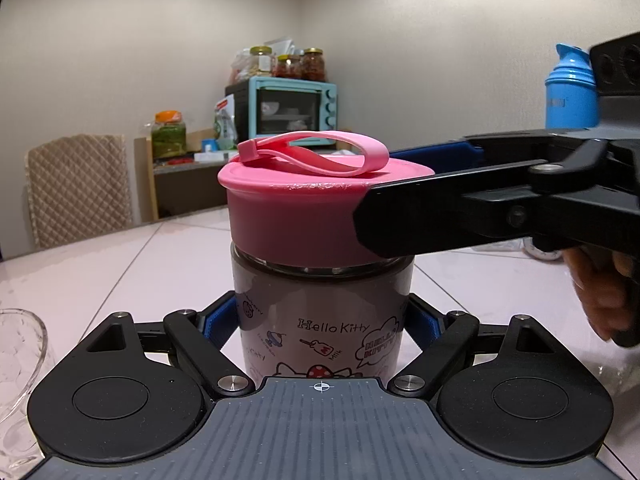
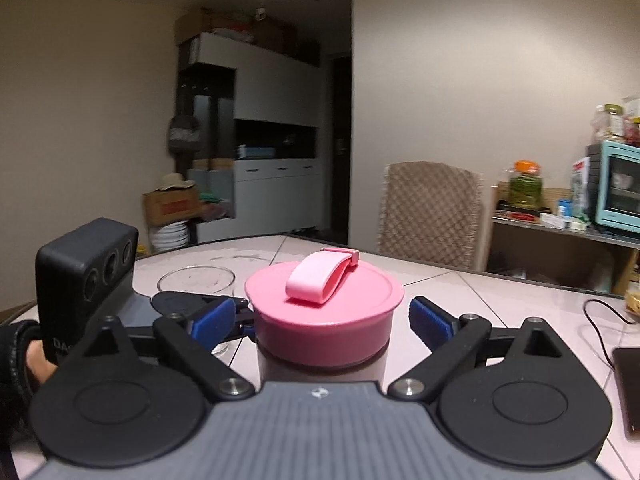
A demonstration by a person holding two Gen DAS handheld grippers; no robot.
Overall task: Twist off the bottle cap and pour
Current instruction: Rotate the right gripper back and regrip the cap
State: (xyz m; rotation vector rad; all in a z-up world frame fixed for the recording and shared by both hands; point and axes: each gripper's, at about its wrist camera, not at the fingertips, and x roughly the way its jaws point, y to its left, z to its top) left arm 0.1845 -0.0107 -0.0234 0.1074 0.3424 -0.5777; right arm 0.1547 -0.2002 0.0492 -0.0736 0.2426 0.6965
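On the tiled table point(image 2: 500, 300) the bottle point(image 1: 320, 320) stood upright, long axis vertical, pink cap point(image 2: 324, 312) pointing up, body clamped by the left gripper point(image 1: 322, 320). Right gripper point(image 2: 320, 320), nearer the cap, straddled it level from the side, pads point(image 2: 428, 318) spread and apart from the rim, grasping nothing.

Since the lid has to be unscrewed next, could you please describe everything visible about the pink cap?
The pink cap is a wide, round, smooth plastic-looking lid with a paler pink strap loop lying across its flat top. It sits level on the upright Hello Kitty bottle, apparently still on. The right gripper straddles its rim, blue pads slightly apart from it; the left gripper clamps the bottle below.
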